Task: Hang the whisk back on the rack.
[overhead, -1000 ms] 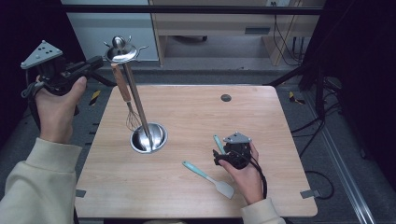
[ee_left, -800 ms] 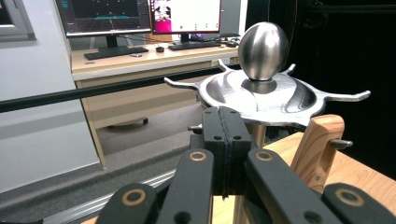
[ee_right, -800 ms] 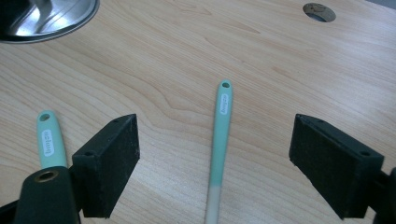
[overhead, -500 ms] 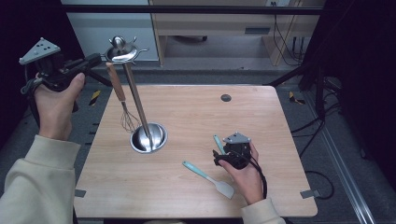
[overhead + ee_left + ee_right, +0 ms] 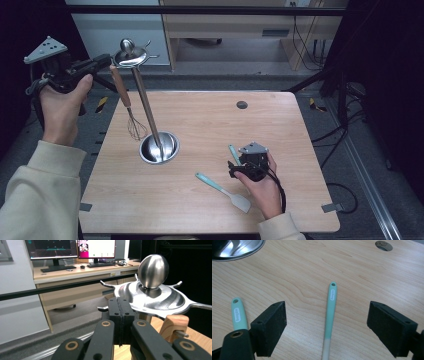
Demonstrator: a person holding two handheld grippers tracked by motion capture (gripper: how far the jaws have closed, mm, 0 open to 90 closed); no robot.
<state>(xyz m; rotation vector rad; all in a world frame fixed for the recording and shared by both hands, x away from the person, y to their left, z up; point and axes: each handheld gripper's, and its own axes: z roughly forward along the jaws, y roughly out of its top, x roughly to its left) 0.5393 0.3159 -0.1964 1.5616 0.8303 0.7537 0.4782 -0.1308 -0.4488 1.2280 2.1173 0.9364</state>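
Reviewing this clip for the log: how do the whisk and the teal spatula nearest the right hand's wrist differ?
The whisk hangs tilted off the stand's top; the spatula lies flat on the table. The whisk has a brown wooden handle and wire head, the spatula a teal handle and pale blade. Both are long-handled kitchen tools.

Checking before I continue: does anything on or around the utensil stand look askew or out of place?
Nothing looks damaged or spilled. The whisk hangs tilted from the stand's top disc, beside the shut left gripper. Two teal spatulas lie loose on the table by the open right gripper.
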